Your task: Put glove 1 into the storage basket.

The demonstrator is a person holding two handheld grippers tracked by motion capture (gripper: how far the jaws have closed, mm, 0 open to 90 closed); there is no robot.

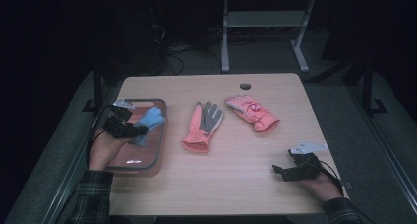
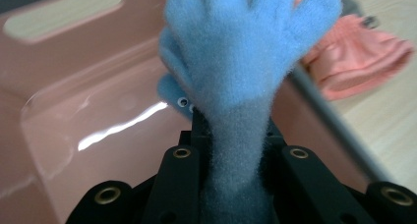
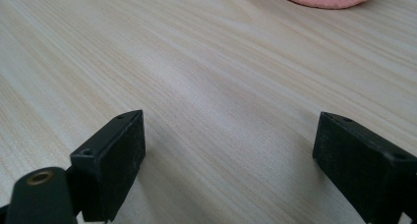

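Note:
A fuzzy blue glove hangs over the pink-bottomed tray at the table's left, with my left gripper shut on its cuff. In the left gripper view the blue glove fans out above the two black jaws, which squeeze its wrist part. A pink and grey glove lies palm up at mid table. A second pink glove lies to its right. My right gripper rests low at the front right, open, with bare wood between its fingers.
The tray's grey rim runs between the blue glove and a pink glove cuff in the left gripper view. A round cable hole sits near the table's far edge. Desk legs stand on the floor beyond.

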